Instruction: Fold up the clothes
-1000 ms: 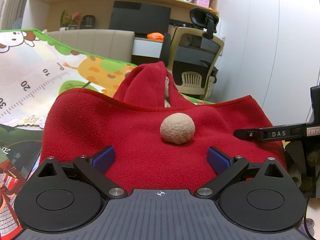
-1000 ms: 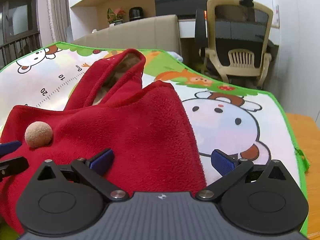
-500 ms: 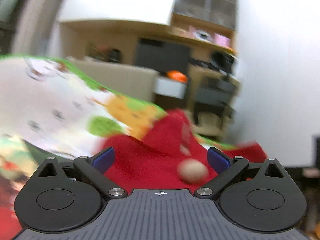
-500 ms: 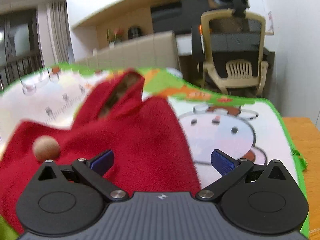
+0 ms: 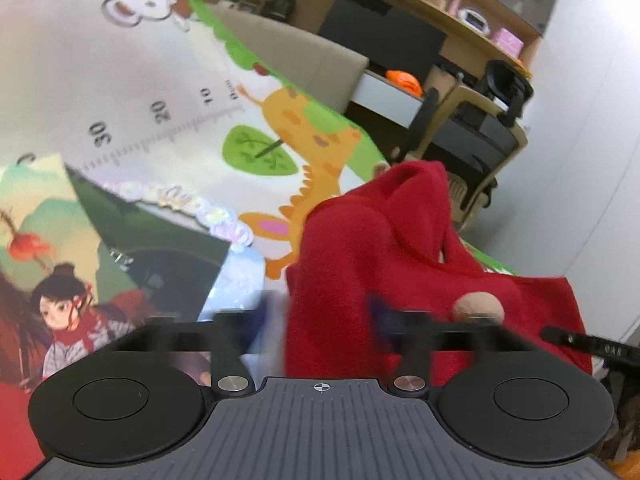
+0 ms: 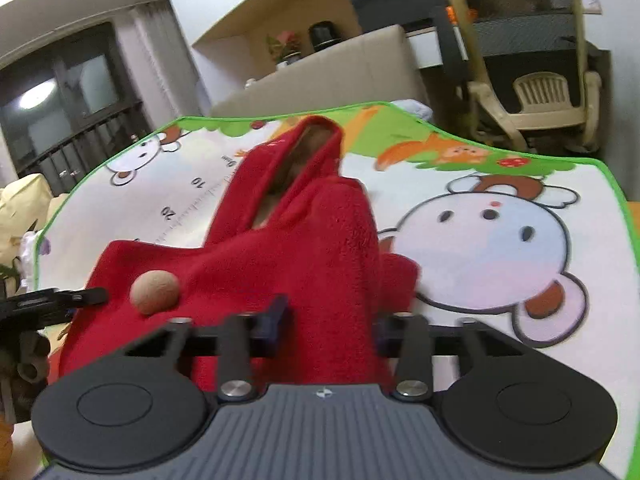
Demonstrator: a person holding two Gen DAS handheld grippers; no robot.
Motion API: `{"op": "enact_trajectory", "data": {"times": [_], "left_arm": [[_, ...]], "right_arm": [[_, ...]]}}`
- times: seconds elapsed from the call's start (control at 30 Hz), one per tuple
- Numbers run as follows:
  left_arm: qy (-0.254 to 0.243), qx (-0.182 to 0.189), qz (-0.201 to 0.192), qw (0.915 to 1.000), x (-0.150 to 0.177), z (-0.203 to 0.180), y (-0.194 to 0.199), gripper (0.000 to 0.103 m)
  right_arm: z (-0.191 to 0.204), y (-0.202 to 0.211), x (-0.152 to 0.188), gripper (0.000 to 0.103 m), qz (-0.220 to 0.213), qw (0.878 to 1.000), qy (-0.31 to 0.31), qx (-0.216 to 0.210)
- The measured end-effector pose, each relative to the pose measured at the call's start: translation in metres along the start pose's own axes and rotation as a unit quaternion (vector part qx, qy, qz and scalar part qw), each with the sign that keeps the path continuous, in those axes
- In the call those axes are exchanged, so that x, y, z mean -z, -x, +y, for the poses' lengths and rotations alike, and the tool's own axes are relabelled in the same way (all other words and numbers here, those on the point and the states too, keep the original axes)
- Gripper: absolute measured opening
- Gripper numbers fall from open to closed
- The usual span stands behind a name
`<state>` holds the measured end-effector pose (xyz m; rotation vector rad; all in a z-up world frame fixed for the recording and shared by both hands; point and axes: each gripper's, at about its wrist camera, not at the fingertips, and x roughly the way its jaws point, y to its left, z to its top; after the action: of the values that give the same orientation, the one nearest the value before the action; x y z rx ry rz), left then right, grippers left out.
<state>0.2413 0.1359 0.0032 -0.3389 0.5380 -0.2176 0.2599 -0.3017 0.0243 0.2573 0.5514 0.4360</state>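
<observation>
Behind everything there is a beige office chair [image 6: 532,60] and a long tan sofa back [image 6: 320,72], and the work is on a bright cartoon play mat with a green edge [image 6: 500,240] spread over the counter. On the mat lies a soft red fleece top with a hood [image 6: 304,248]. Its hood points to 12 o'clock and stands up in a hump. A round tan pom-pom ball [image 6: 154,292] sits on the red cloth toward 9 o'clock in the right wrist view.

Right gripper [image 6: 328,320] has its two fingers pulled in close on a thick bunch of the red cloth, so it looks clenched on the top. Left gripper [image 5: 320,316] is at the top's left edge. Its fingers are blurry, with red cloth between them, so I cannot tell if it is pinching yet.

I think the job now is to take the near edge with both grippers. To do it well, both should pinch firmly and at the same height. Lift together, so the cloth stays flat and even. Mind the pom-pom; it could get trapped in a fold and leave a lump.
</observation>
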Motion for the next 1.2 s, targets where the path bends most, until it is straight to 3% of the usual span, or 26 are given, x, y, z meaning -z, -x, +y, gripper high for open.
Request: {"op": "enact_trajectory", "data": {"times": [0.03, 0.07, 0.2, 0.27, 0.3, 0.4, 0.5, 0.57, 0.67, 0.73, 0.83, 0.9, 0.93, 1.07, 1.2], "left_arm": [[-0.014, 0.001, -0.008, 0.9999, -0.004, -0.005, 0.002, 0.020], [-0.033, 0.001, -0.021, 0.9992, -0.007, -0.011, 0.005, 0.017], [-0.070, -0.013, -0.064, 0.9954, -0.030, -0.025, 0.007, 0.017], [-0.087, -0.041, -0.060, 0.9935, -0.032, -0.027, -0.004, 0.019], [-0.096, -0.059, -0.041, 0.9927, -0.025, -0.025, -0.013, 0.024], [-0.123, -0.112, 0.016, 0.9860, -0.004, -0.020, -0.038, 0.046], [-0.099, -0.116, -0.015, 0.9882, -0.005, -0.017, -0.014, 0.057], [-0.078, -0.124, -0.064, 0.9872, -0.016, -0.022, 0.010, 0.061], [-0.078, -0.075, -0.126, 0.9862, -0.029, -0.047, 0.038, 0.079], [-0.055, -0.027, -0.088, 0.9943, -0.015, -0.050, 0.020, 0.091], [-0.020, 0.044, -0.030, 0.9984, 0.006, -0.055, -0.007, 0.092], [0.004, 0.092, 0.008, 0.9957, 0.020, -0.058, -0.025, 0.093], [0.013, 0.113, 0.024, 0.9932, 0.027, -0.059, -0.033, 0.093], [-0.021, 0.130, 0.001, 0.9912, 0.041, -0.056, -0.029, 0.096], [-0.036, 0.133, -0.021, 0.9902, 0.051, -0.061, -0.024, 0.096]], "right_arm": [[0.007, 0.003, -0.003, 0.014, -0.011, 1.000, 0.013, 0.009], [0.014, 0.008, -0.009, 0.014, -0.025, 0.999, 0.026, 0.020], [0.023, 0.012, -0.032, 0.013, -0.053, 0.996, 0.060, 0.038], [0.023, 0.000, -0.036, 0.014, -0.046, 0.994, 0.083, 0.062], [0.019, -0.009, -0.032, 0.017, -0.031, 0.993, 0.083, 0.074], [0.007, -0.027, -0.022, 0.046, 0.007, 0.992, 0.072, 0.103], [0.002, -0.015, -0.024, 0.059, 0.011, 0.992, 0.062, 0.107], [0.008, -0.001, -0.043, 0.060, -0.004, 0.993, 0.061, 0.100], [0.019, 0.020, -0.073, 0.065, -0.029, 0.994, 0.059, 0.086], [0.027, 0.023, -0.102, 0.072, -0.047, 0.998, 0.025, 0.044], [0.031, -0.005, -0.138, 0.073, -0.026, 0.996, -0.071, -0.043], [0.031, -0.038, -0.154, 0.073, -0.008, 0.989, -0.122, -0.079], [0.032, -0.056, -0.161, 0.073, -0.001, 0.986, -0.141, -0.086], [0.027, -0.140, -0.187, 0.073, 0.022, 0.983, -0.175, -0.050], [0.017, -0.211, -0.184, 0.073, 0.040, 0.971, -0.230, -0.047]]}}
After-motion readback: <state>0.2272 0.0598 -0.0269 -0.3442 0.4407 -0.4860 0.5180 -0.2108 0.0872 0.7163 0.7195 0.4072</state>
